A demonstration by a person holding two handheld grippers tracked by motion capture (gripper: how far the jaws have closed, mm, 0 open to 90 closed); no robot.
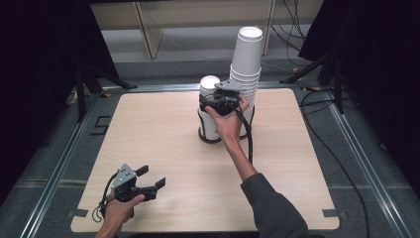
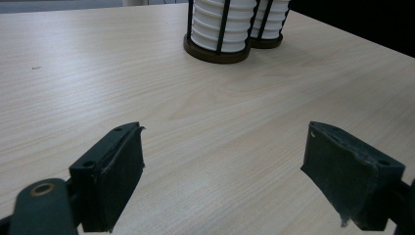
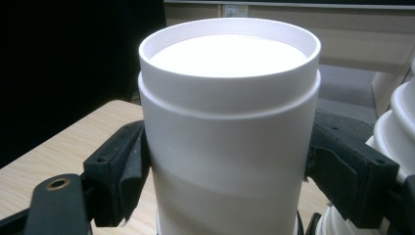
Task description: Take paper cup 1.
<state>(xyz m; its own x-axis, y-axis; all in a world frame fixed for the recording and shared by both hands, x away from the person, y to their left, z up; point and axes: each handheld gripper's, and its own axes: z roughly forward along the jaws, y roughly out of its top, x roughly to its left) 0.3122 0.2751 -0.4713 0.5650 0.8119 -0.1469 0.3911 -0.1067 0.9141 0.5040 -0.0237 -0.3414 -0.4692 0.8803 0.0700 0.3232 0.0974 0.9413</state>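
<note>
right gripper [image 3: 227,171] clamped on top cup [image 3: 229,117] of short stack [image 1: 208,116]; left gripper [image 2: 225,171] apart, empty, near bench [image 1: 163,144] front edge.

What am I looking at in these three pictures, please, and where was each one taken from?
There is no machine here: a person holds a hand tool with two black jaws in each hand. The high view looks down on a pale wooden table. The other two pictures come from small cameras riding on each tool, looking along its jaws. On the table stand two stacks of white paper cups in black wire holders, a shorter stack and a taller stack. The left tongs are open and empty near the table's front edge. The right tongs grip the top white cup of the shorter stack.
</note>
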